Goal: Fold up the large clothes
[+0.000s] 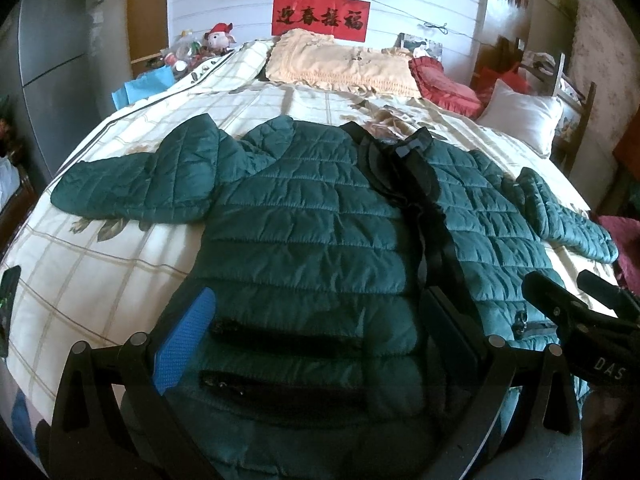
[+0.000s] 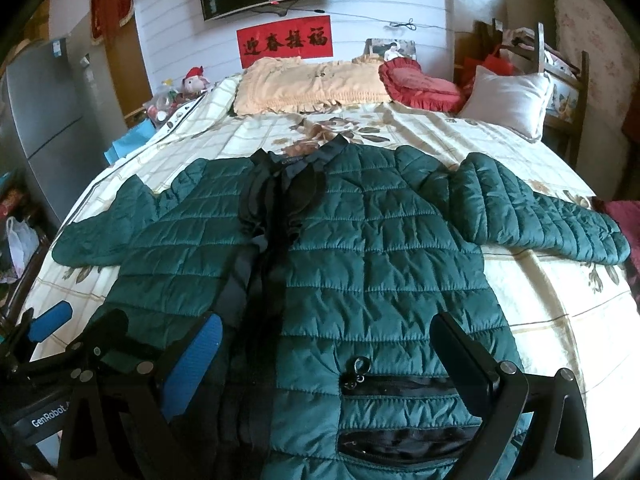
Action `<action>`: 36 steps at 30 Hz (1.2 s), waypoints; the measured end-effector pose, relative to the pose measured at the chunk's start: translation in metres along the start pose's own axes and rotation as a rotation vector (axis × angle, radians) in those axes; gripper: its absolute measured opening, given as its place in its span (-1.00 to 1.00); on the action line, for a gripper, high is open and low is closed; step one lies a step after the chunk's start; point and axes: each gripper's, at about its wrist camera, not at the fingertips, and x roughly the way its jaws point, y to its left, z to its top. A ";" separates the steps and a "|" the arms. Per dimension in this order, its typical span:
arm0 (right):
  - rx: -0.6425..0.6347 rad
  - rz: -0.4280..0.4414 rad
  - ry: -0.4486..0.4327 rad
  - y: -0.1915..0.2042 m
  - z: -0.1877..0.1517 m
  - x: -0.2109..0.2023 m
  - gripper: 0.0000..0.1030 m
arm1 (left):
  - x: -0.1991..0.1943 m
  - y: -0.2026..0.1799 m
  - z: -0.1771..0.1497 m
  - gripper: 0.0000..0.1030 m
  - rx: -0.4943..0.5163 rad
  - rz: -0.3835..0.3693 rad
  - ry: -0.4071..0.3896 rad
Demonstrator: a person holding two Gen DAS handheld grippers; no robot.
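Observation:
A dark green quilted jacket (image 1: 312, 216) lies flat, front up, on the bed (image 1: 104, 240), both sleeves spread out, black collar and zipper placket down the middle. It also shows in the right wrist view (image 2: 384, 248). My left gripper (image 1: 316, 320) is open, hovering over the jacket's lower left half near two black pocket zippers. My right gripper (image 2: 328, 340) is open over the lower right half, above a pocket zipper (image 2: 400, 384). The right gripper also shows at the right edge of the left wrist view (image 1: 576, 300). Neither holds anything.
The bed has a cream checked floral cover (image 2: 560, 312). Pillows lie at the head: peach (image 1: 340, 64), red (image 1: 444, 80), white (image 1: 524, 116). A grey fridge (image 1: 52, 40) stands left. A phone (image 1: 8, 300) lies at the bed's left edge. A wooden chair (image 2: 560, 80) stands right.

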 end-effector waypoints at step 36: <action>0.002 -0.028 0.029 0.001 0.001 0.013 1.00 | 0.005 0.007 -0.001 0.99 -0.007 0.001 0.007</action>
